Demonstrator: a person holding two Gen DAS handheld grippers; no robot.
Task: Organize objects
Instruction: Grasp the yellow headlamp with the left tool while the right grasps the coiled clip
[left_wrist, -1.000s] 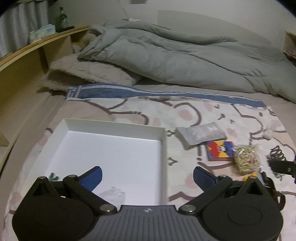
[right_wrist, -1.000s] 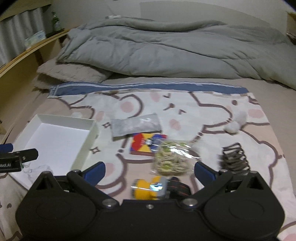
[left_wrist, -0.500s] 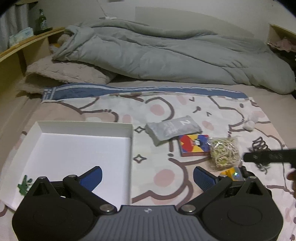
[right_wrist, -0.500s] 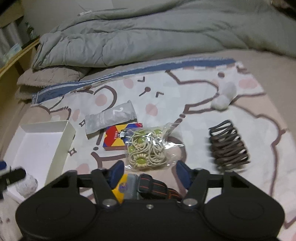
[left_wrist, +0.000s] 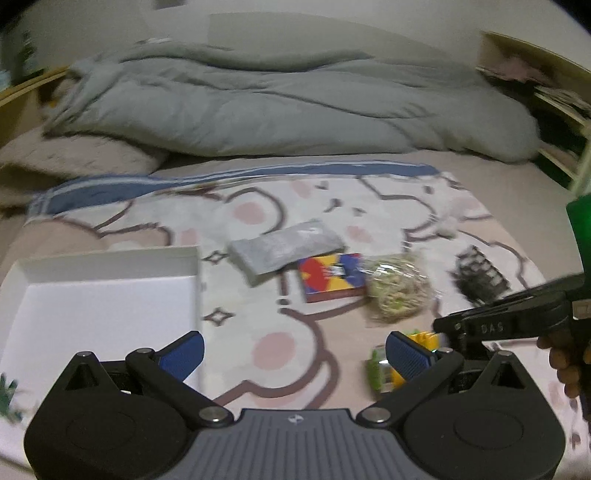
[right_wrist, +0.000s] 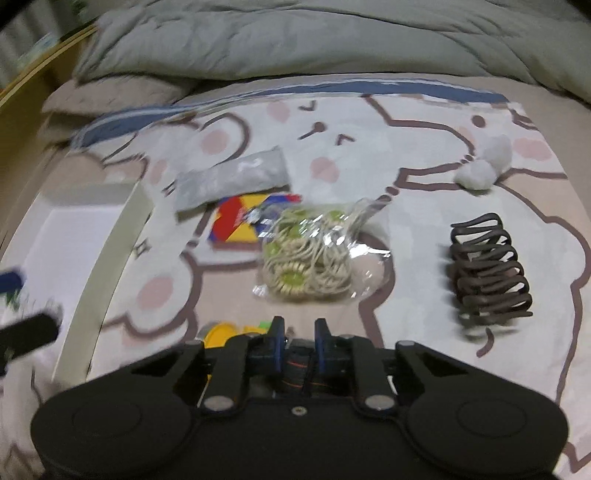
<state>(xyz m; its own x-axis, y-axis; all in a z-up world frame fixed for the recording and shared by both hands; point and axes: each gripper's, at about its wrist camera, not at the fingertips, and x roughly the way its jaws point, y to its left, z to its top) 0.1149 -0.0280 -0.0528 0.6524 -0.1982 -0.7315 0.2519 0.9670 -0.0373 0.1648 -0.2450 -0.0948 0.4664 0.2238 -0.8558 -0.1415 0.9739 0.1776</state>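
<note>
**A:** Why is the right gripper (right_wrist: 299, 341) so low over the bed?

**B:** It is clenched on a dark elastic strap with a thin orange line (right_wrist: 295, 369), at 6 o'clock in its own view. The pads press on the strap from both sides. My guess is that the strap belongs to the yellow and green toy (right_wrist: 221, 332) beside it, at 7 o'clock, so lifting the strap should bring the toy along.

**A:** And the left gripper (left_wrist: 295, 350)?

**B:** Released, blue pads wide apart with nothing between them. It hangs beside the white box (left_wrist: 110, 254), which lies at 9 o'clock in its view, probably there to steady it or to fetch another item.

**A:** So the box is the goal?

**B:** Likely. The loose things lie in a cluster right of it: a grey pouch (right_wrist: 232, 177), a colourful card box (right_wrist: 240, 221), a clear bag of beaded cords (right_wrist: 310, 254), a dark hair claw (right_wrist: 487, 269) at 3 o'clock and a white pompom (right_wrist: 484, 166) at 1 o'clock.

**A:** Any writing?

**B:** In the left view, the right gripper's arm shows letters that look like "DAS". The pouch bears a pale mark, too blurred to read.
</note>
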